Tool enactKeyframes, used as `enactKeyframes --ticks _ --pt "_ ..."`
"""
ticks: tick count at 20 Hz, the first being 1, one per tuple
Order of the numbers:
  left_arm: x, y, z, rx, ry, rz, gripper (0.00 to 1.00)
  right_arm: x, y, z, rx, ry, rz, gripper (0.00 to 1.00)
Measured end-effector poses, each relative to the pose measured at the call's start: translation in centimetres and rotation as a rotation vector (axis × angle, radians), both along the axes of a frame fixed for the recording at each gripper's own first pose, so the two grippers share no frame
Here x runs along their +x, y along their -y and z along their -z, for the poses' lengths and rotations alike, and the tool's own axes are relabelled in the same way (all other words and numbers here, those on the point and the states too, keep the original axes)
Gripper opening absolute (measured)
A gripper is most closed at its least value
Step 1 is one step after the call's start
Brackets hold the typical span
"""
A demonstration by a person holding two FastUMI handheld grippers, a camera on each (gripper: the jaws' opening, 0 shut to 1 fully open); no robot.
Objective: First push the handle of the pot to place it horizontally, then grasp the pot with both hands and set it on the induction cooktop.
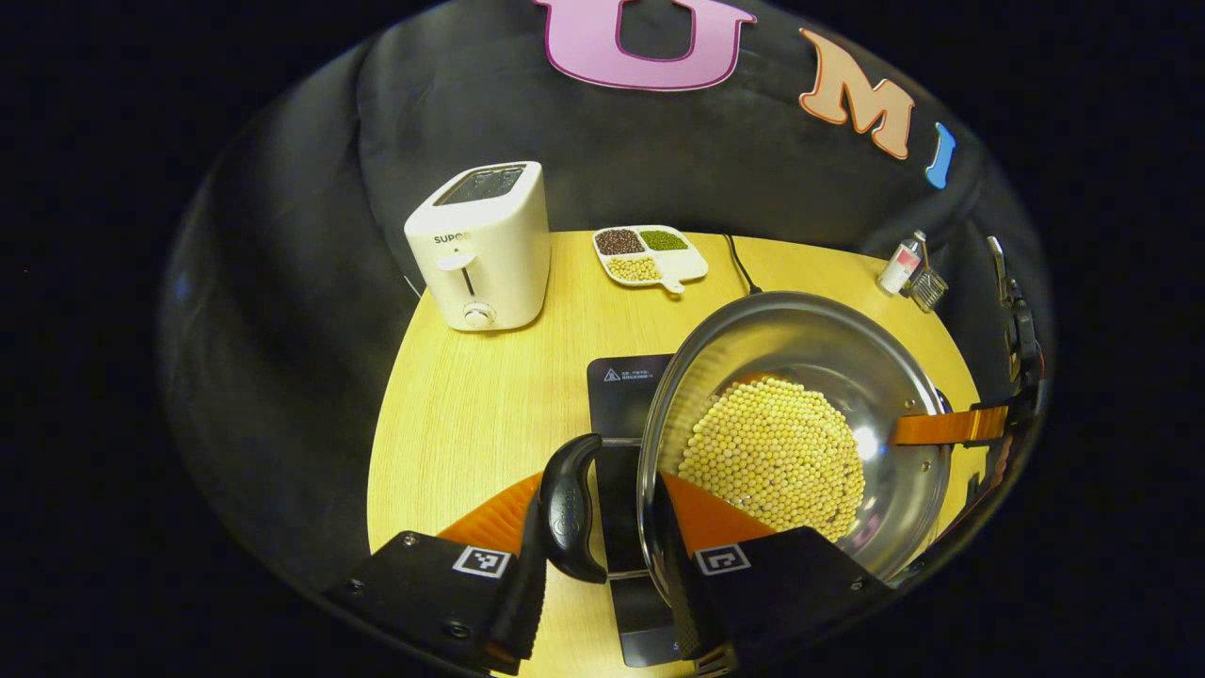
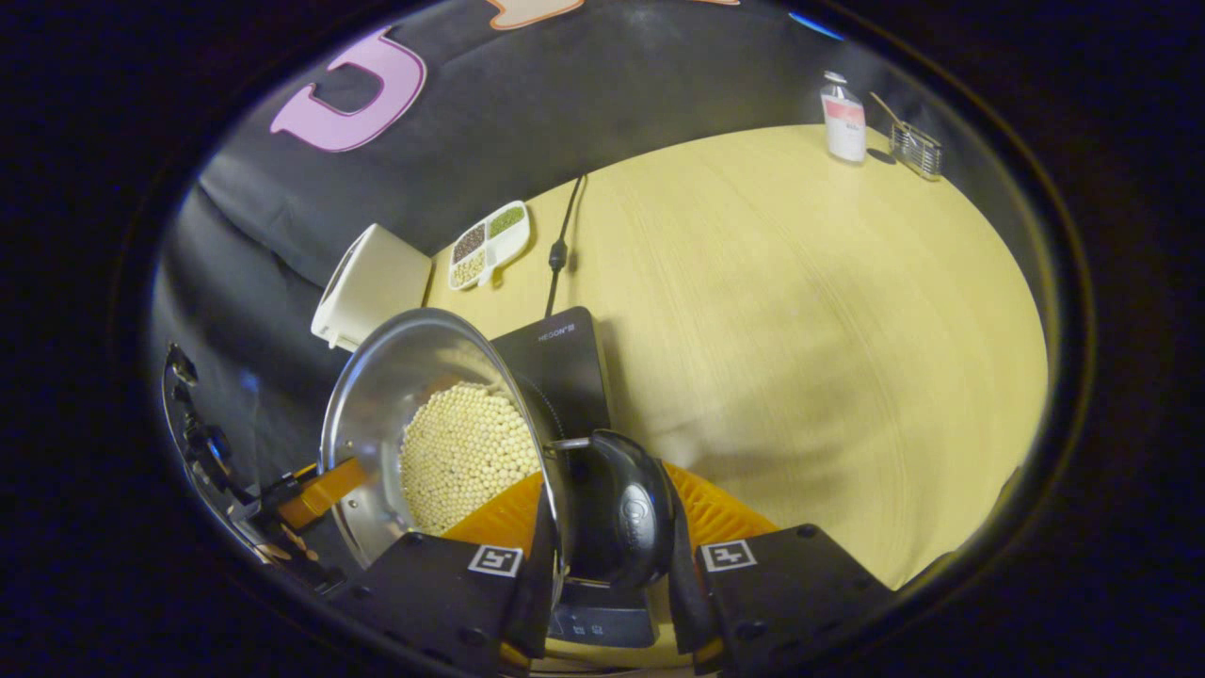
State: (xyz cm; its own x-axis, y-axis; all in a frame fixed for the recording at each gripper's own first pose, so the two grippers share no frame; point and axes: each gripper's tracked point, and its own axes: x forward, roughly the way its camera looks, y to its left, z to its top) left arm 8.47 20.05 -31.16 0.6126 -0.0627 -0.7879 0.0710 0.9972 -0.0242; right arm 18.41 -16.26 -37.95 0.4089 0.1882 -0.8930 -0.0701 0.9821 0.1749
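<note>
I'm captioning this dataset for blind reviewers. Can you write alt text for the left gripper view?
The left gripper grips a steel pot of yellow beans by its black side handle, held above a black induction cooktop on a wooden table. Behind stand a white toaster and a divided dish of beans.

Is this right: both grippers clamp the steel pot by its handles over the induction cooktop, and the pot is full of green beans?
Not quite. The steel pot holds pale yellow soybeans, not green beans; the left gripper view shows them. The rest stands: left gripper and right gripper each clamp a handle, over the induction cooktop.
</note>
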Motion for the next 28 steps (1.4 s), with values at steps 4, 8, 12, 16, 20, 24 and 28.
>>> enactKeyframes --ticks 4,8,12,16,20,24,28 --pt "0.1 0.3 0.2 -0.001 -0.016 -0.007 0.57 0.7 -0.1 0.4 -0.005 -0.002 -0.002 0.46" --pt "-0.2 0.1 0.7 -0.014 -0.021 -0.026 0.59 0.8 -0.2 -0.1 -0.008 0.004 -0.008 0.46" --pt "-0.4 0.0 0.8 -0.014 -0.021 -0.047 0.65 0.8 -0.6 -0.3 0.020 0.000 -0.010 0.52" --pt "0.9 -1.8 -1.6 0.063 0.092 -0.059 0.78 1.6 -1.1 -1.6 0.068 0.054 -0.003 1.00" --pt "1.1 -2.2 -4.5 0.074 0.214 -0.085 1.00 2.9 0.2 -4.7 0.086 0.188 -0.002 0.92" --pt "-0.2 -2.9 -7.9 0.093 0.313 -0.160 0.99 3.5 2.0 -9.0 0.070 0.351 0.009 1.00" --pt "-2.7 -1.7 -12.1 0.118 0.393 -0.183 0.99 2.2 3.8 -14.1 0.056 0.493 0.027 1.00"
